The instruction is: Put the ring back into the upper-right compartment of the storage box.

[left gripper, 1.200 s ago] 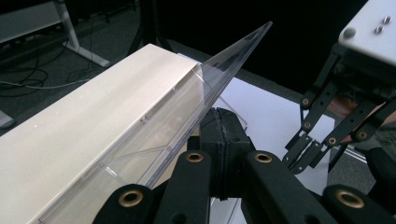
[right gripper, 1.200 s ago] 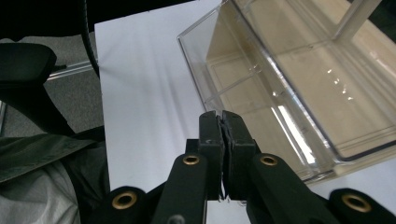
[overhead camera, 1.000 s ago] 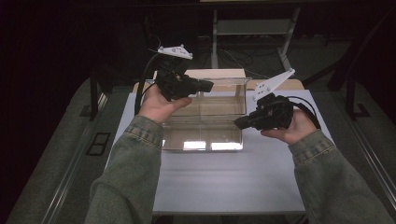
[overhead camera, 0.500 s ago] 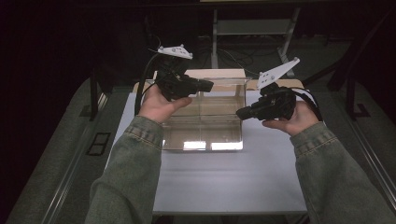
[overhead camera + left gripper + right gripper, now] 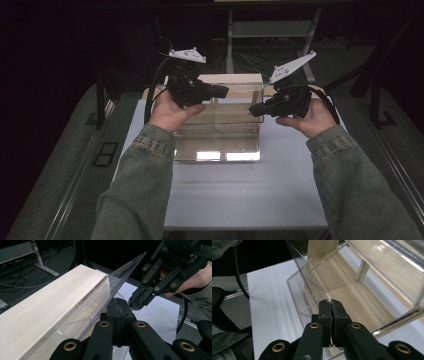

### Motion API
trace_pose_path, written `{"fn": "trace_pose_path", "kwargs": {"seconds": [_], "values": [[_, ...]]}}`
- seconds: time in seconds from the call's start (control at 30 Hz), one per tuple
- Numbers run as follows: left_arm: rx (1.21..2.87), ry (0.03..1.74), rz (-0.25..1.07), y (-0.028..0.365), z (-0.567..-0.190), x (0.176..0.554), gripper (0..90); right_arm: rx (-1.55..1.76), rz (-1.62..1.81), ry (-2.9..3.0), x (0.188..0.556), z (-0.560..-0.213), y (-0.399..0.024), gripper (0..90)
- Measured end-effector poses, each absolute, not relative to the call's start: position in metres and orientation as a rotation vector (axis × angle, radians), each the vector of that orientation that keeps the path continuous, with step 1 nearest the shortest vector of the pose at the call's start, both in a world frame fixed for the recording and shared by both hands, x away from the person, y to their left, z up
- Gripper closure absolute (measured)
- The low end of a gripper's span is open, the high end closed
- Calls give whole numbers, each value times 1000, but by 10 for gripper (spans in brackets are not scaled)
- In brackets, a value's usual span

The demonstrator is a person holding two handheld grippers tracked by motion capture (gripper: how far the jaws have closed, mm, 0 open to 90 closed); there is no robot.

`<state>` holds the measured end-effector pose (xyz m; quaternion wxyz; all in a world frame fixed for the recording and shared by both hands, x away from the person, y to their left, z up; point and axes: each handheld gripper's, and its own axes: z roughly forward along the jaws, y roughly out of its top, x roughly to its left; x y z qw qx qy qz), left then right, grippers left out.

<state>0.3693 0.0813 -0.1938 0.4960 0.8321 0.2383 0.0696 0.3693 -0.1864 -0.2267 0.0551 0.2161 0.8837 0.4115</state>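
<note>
Clear box [image 5: 220, 135] blocks table [image 5: 240, 195] middle; near edge prob. free.

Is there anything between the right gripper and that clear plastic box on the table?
Nothing visible stands in the way. The right gripper, jaws shut, hovers at the right wall of the clear box, with open air between them. The left gripper, also shut, is over the box's far left part, off the right gripper's path.

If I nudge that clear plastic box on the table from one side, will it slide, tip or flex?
The clear box looks like thin rigid acrylic with nothing visible inside, so it is probably light and stiff. It sits low and wide on the smooth white table, so a push would likely slide it, not tip it. Its glossy walls could be slippery for the shut right gripper.
</note>
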Motion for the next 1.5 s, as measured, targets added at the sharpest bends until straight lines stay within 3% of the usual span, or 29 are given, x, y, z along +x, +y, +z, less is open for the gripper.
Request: {"fn": "trace_pose_path", "kwargs": {"seconds": [0.83,1.17,1.5], "values": [[2011,574,171,81,-194,369,895,713,1240,2675,380,-257,-188,861],[2009,574,171,81,-194,369,895,738,1308,2629,371,-258,-198,714],[2010,579,174,81,-194,369,895,776,1348,2590,356,-252,-209,452]]}}
